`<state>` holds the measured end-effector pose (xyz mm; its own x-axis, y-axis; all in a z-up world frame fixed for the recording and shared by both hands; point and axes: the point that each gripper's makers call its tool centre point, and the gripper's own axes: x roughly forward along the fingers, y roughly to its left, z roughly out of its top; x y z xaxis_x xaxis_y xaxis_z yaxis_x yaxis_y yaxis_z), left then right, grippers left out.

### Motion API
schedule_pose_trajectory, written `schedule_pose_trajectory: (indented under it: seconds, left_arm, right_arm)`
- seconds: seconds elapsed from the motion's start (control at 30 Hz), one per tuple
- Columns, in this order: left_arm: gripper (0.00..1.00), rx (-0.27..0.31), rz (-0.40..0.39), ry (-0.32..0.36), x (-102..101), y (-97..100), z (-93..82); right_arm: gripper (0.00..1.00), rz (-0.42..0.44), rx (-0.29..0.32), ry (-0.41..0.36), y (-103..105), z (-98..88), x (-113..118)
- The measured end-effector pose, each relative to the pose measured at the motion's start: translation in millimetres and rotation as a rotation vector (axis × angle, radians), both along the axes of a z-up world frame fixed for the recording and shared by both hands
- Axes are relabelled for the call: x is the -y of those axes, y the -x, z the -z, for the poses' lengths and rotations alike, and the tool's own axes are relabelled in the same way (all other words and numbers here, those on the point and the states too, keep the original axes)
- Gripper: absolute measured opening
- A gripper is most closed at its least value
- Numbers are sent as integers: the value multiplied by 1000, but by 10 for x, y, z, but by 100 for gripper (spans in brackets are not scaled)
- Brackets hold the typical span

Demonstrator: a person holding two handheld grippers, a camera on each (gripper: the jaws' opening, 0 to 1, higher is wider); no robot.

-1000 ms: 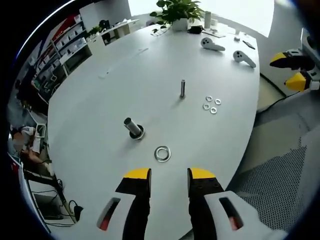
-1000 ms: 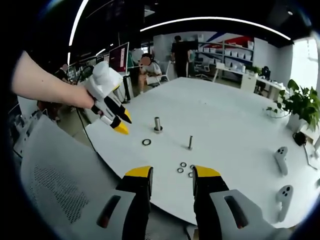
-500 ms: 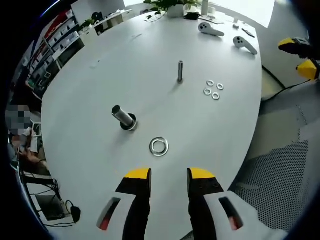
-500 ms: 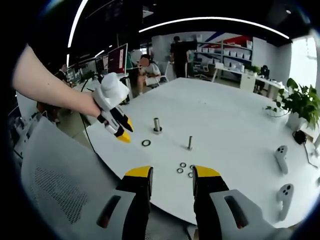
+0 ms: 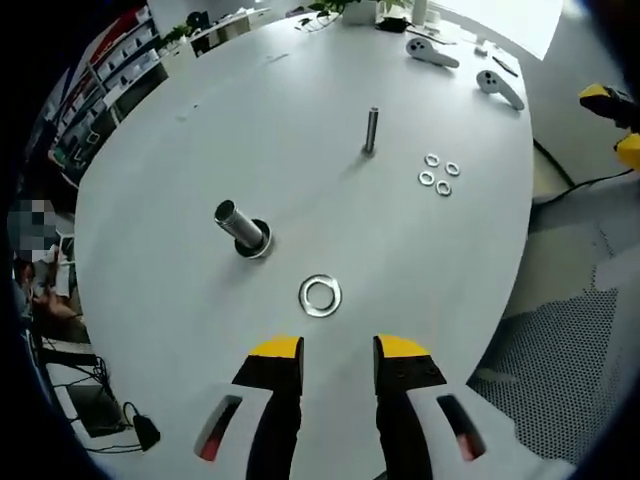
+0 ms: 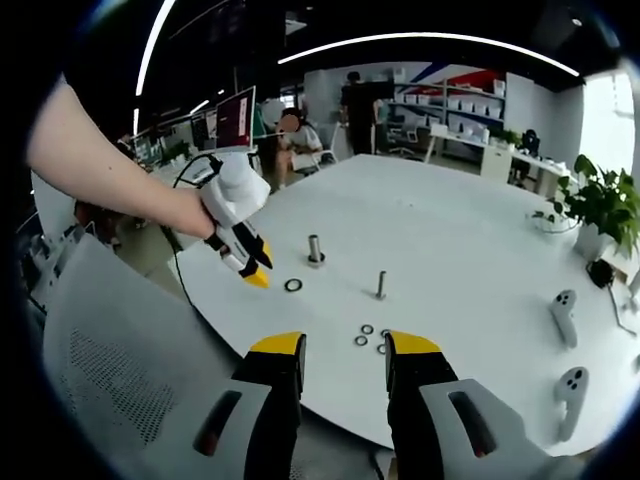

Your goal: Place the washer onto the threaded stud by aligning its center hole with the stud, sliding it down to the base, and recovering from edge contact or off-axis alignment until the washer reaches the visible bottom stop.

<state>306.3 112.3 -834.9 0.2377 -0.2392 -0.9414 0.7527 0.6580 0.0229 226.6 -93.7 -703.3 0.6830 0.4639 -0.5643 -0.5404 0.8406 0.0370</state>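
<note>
As the left gripper [image 5: 338, 350] hangs over the white table [image 5: 300, 120], jaws parted and empty, the large washer [image 5: 320, 296] lies flat just ahead of its tips, lined up for a pickup. Nearby stand the thick stud [image 5: 240, 228] and a thinner stud [image 5: 371, 130]. Off the table edge, the right gripper [image 6: 339, 348] waits open.

Left gripper [image 5: 338, 348] and right gripper [image 6: 344, 345] both held fingers apart, empty; a bare forearm [image 6: 110, 170] extended leftward.
</note>
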Motion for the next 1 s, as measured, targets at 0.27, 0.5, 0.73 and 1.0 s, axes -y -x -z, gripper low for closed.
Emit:
schedule_pose_trajectory:
  seconds: [0.27,0.5,0.73,1.0]
  left_arm:
    - [26,-8,-14,-6,23,25,35]
    - [27,-23,-25,-26,-22,4,106]
    - [27,-45,-64,-19,-29,-85,170]
    - [27,-73,-85,0,49,-188,257]
  right_arm:
    - [34,-7,-7,5,6,15,-9]
    - [34,-11,-3,4,5,7,-15]
    - [34,-3,-3,2,-1,5,-2]
    - [34,-4,-7,9,-4,18,0]
